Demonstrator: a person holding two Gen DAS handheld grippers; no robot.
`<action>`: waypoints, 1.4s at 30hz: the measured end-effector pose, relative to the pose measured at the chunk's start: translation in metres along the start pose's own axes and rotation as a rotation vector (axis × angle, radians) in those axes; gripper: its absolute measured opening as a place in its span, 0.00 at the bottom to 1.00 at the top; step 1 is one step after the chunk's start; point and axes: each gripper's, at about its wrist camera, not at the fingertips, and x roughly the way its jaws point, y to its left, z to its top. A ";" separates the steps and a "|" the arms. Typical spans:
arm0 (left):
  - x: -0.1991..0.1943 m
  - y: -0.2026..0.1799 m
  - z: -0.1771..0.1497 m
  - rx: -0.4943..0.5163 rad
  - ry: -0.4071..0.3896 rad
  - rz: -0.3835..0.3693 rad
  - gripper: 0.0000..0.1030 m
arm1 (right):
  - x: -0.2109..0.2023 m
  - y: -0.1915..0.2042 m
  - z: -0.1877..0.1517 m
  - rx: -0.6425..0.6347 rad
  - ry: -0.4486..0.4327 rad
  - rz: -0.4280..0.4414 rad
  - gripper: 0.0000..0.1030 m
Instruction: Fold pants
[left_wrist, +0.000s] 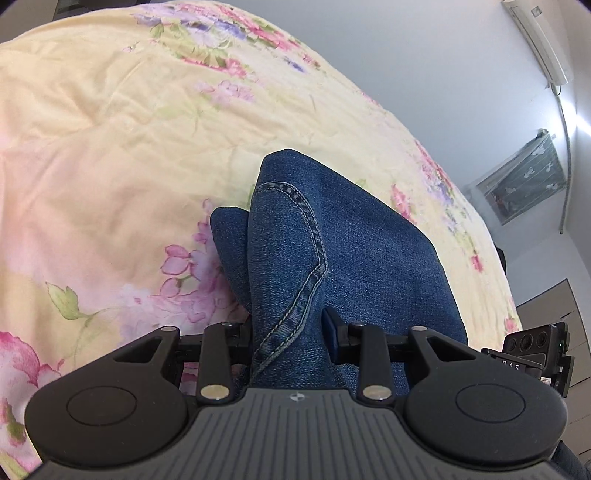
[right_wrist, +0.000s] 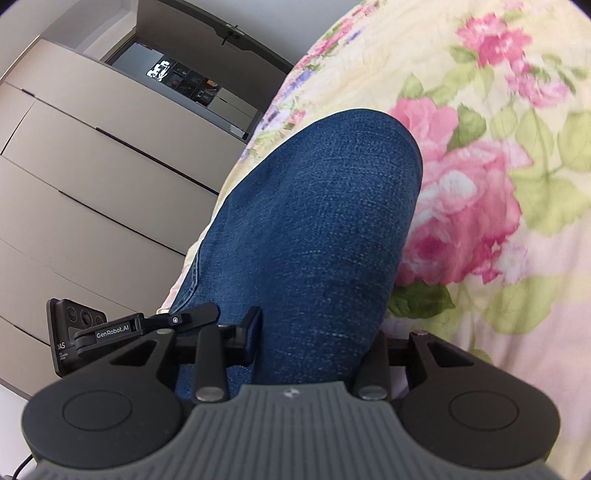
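The pants are blue denim jeans (left_wrist: 332, 251) lying on a pale yellow floral bedsheet (left_wrist: 110, 147). In the left wrist view my left gripper (left_wrist: 290, 332) is shut on a bunched part of the jeans with a stitched seam running up from the jaws. In the right wrist view my right gripper (right_wrist: 314, 343) is shut on another part of the jeans (right_wrist: 314, 221), and the denim drapes forward over the sheet (right_wrist: 517, 184). The fingertips of both grippers are hidden by the cloth.
The bed's edge runs along the right in the left wrist view, with a white wall, an air conditioner (left_wrist: 539, 40) and a window beyond. In the right wrist view beige wardrobe doors (right_wrist: 92, 166) stand left of the bed. The other gripper's housing (right_wrist: 77, 328) shows at the left.
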 end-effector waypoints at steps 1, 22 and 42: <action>0.002 0.002 0.001 0.004 0.005 -0.001 0.36 | 0.004 -0.005 -0.003 0.009 -0.004 0.002 0.32; -0.028 0.004 -0.031 0.053 -0.014 0.076 0.48 | -0.033 -0.035 -0.054 0.002 0.038 -0.092 0.51; -0.081 -0.073 -0.102 0.091 -0.078 0.373 0.71 | -0.079 0.028 -0.086 -0.134 0.004 -0.425 0.57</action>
